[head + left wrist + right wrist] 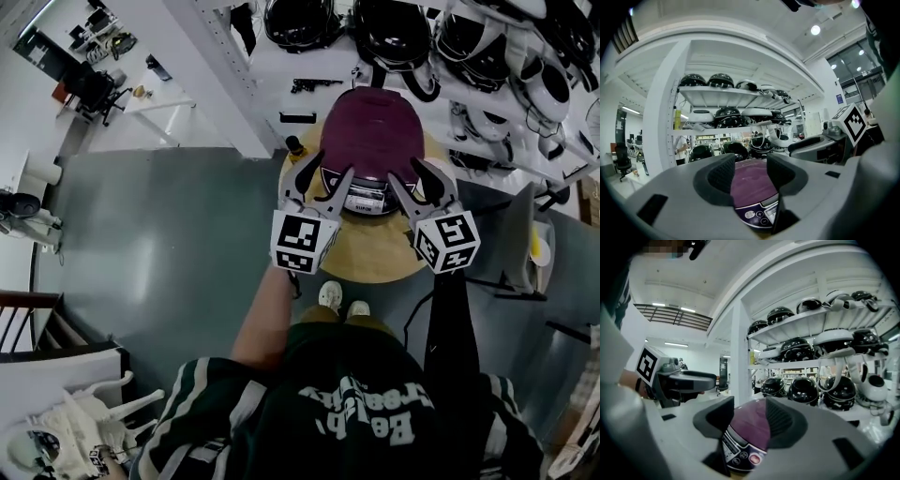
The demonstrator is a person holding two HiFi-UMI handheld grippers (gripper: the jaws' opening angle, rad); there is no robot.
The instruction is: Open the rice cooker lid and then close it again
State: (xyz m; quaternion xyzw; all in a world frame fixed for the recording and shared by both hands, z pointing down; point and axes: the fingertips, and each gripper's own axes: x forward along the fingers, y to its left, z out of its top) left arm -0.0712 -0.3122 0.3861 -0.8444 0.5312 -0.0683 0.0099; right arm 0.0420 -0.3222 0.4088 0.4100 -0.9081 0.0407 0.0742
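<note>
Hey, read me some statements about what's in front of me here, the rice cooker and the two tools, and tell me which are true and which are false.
1. The maroon domed rice cooker is closed. True.
2. It stands on a square metal bench. False: it stands on a round wooden table.
3. The left tool and the right tool both have their jaws apart, gripping nothing. True.
4. The right tool is clamped on the cooker. False: it is short of the cooker's front, which shows between its open jaws.
5. The white shelves behind hold books. False: they hold helmets.
</note>
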